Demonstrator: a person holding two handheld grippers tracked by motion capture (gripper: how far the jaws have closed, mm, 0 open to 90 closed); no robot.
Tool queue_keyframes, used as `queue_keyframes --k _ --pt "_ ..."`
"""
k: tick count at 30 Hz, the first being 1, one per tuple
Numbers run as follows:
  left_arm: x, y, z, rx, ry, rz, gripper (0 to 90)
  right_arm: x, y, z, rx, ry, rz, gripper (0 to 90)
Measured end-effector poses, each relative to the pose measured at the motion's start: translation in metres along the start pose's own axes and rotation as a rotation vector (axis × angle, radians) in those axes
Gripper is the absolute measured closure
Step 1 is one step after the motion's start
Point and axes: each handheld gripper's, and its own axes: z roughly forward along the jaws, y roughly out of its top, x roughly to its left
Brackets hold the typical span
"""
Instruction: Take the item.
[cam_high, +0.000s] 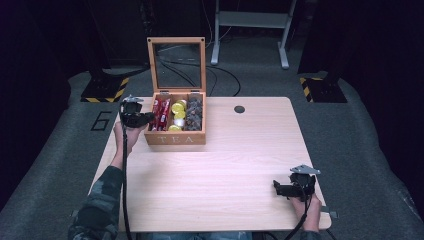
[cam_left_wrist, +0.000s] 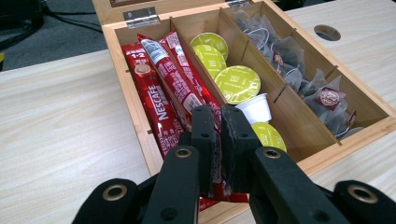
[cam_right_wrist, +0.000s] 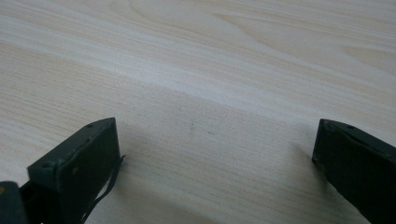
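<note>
Sitting at the middle of the frame, the big table (cam_high: 210, 170) holds a wooden tea box (cam_high: 175, 138) near its upper left, lid up. Red coffee sticks (cam_left_wrist: 161, 88) lie in its left slot, beside yellow pods (cam_left_wrist: 237, 83) and tea bags (cam_left_wrist: 299, 70). The left gripper (cam_left_wrist: 218, 140) is low in the frame, jaws pressed together, pinching one red stick. Best to lift it slowly and straight up, so the others stay put. The right gripper (cam_right_wrist: 215, 154) rests spread wide over bare wood.
</note>
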Motion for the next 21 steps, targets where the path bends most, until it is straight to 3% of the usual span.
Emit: queue_keyframes --k 6,21 --pt "0.0004 -0.0014 0.0012 0.019 -0.005 -0.006 82.9 0.0001 0.0 -0.0001 0.0 -0.001 0.0 0.1" --pt "0.0009 -0.0018 -0.0067 0.013 -0.017 0.002 82.8 0.0002 0.0 -0.0001 0.001 -0.001 0.0 0.1"
